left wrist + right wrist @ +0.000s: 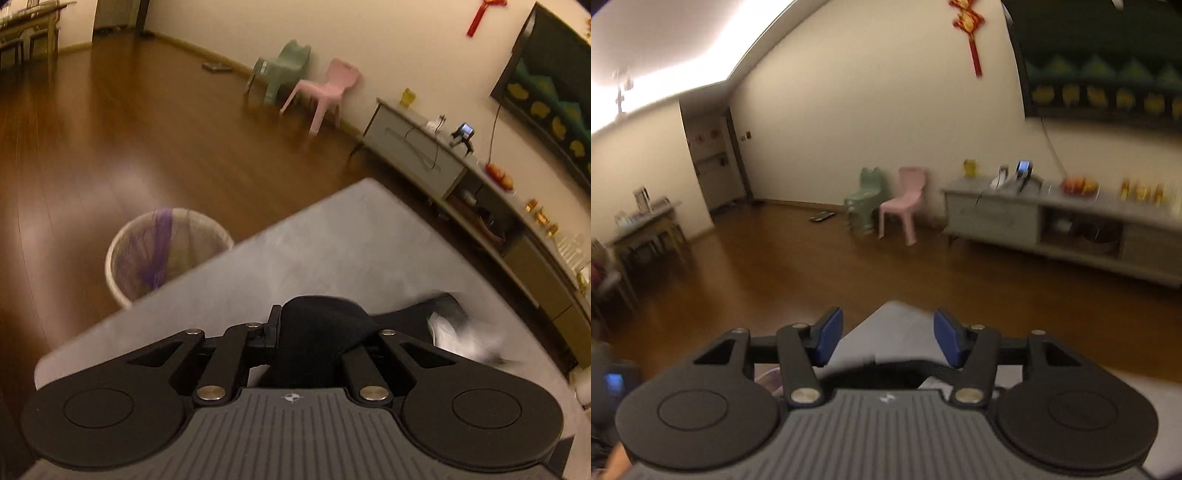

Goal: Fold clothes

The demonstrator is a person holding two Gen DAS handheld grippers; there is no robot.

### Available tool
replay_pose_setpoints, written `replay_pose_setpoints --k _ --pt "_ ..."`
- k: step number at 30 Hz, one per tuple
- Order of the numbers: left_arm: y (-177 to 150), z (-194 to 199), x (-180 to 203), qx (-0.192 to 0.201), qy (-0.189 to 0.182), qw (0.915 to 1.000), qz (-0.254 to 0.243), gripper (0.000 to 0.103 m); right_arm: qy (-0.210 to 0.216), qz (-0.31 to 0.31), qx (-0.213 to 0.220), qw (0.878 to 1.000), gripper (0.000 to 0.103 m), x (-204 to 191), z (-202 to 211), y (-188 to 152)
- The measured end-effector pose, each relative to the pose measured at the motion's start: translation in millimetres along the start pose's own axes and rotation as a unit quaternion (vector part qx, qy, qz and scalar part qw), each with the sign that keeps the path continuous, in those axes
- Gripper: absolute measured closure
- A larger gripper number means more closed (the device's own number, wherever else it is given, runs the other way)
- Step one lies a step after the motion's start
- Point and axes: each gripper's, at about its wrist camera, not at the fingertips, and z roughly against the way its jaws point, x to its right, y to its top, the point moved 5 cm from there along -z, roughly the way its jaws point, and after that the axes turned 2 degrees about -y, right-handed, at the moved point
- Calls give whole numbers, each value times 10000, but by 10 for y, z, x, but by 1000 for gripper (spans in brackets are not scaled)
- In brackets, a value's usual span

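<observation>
Midway over a grey worktop (pixel 332 236), the left claw (pixel 314 332) is clenched on a bunch of black garment (pixel 314 343), the dark mesh-like cloth bulging up between its fingers and hiding both pads. Gripped that way, the fabric appears lifted clear of the surface at the claw, a hold that would suit carrying an edge across for a fold or shaking the piece flat; which of the two it is, the views do not settle. From the claw the black garment trails off to the right, toward a blurred white patch (pixel 461 336) that could be a print, a lining or a second piece of clothing; motion blur makes it impossible to say.

The right claw (pixel 888 338) stands released, its blue pads (pixel 827 336) well apart with nothing between them. It points out over a corner of the worktop (pixel 890 325), and a dark band of the garment (pixel 871 373) lies just below and behind its fingertips, close to the claw body, not within its bite.

Beyond the worktop, a lined waste bin (pixel 166 251) stands on the wooden floor (pixel 110 129) beside the near edge, and a pink chair (pixel 325 92) and a green chair (pixel 284 66) sit against the far wall near a long grey sideboard (pixel 424 147).

Whether the clothing is partly folded or only gathered cannot be judged, since most of it lies out of sight.
</observation>
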Motion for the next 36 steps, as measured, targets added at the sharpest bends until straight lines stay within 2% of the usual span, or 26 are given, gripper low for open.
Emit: replay_pose_setpoints --k 4,6,8,9,11,12,14,15,16,18,21,23,24,25,27,29,31,33,34,36 --pt "-23 18 155 94 -415 9990 -122 97 -636 -183 -188 9976 20 944 225 -706" --pt "-111 4 433 32 -730 9963 -444 90 -952 -275 -282 9947 20 1416 341 -1060" --pt "-207 -62 749 -74 -993 9919 -789 70 -1318 -525 -431 9889 20 1835 540 -1542" --pt "-280 -109 937 -138 -1065 9891 -1004 64 -1533 -850 -484 9833 20 2031 659 -1799" --pt "-488 -290 1296 -225 -1044 9838 -1441 35 -1954 -1531 -566 9670 20 2428 885 -2289" --pt "-579 -396 1466 -253 -990 9812 -1640 32 -2073 -1863 -593 9585 20 2607 924 -2424" --pt "-716 -576 1699 -244 -779 9782 -1911 30 -2113 -2325 -654 9471 20 2876 980 -2761" --pt "-768 -617 1781 -212 -649 9776 -1990 30 -2106 -2410 -694 9448 20 2878 1110 -3046" --pt "-778 -633 1870 -161 -575 9777 -2014 30 -2060 -2412 -694 9458 20 2875 1167 -3217" --pt "-769 -618 1987 0 -519 9780 -2018 29 -1768 -2348 -601 9539 19 2878 1096 -3254" --pt "-725 -558 1907 292 -388 9759 -2128 27 -1382 -2139 -639 9649 15 2738 944 -3224" --pt "-660 -526 1777 416 -99 9750 -2180 28 -1298 -1948 -922 9678 40 2608 829 -3204" --pt "-583 -502 1633 444 49 9773 -2072 28 -1282 -1865 -1094 9679 77 2560 735 -3199" --pt "-497 -474 1479 474 188 9798 -1935 28 -1272 -1796 -1210 9680 95 2513 727 -3211" --pt "-243 -330 1071 550 350 9884 -1368 28 -1060 -1751 -944 9743 100 2414 919 -3130" --pt "-16 -90 682 666 345 9942 -770 26 -830 -1710 -636 9797 100 2314 1130 -3038" --pt "152 212 408 888 202 9951 -378 24 -519 -1758 -235 9828 101 2257 1490 -2935" --pt "252 434 314 1118 42 9932 -318 16 -346 -1707 120 9846 103 2202 1886 -2861" --pt "273 496 370 1123 -102 9926 -453 15 -441 -1669 180 9848 103 2218 2004 -2851" --pt "299 565 517 1151 -376 9901 -710 15 -1105 -1591 105 9810 103 2346 2121 -2918"
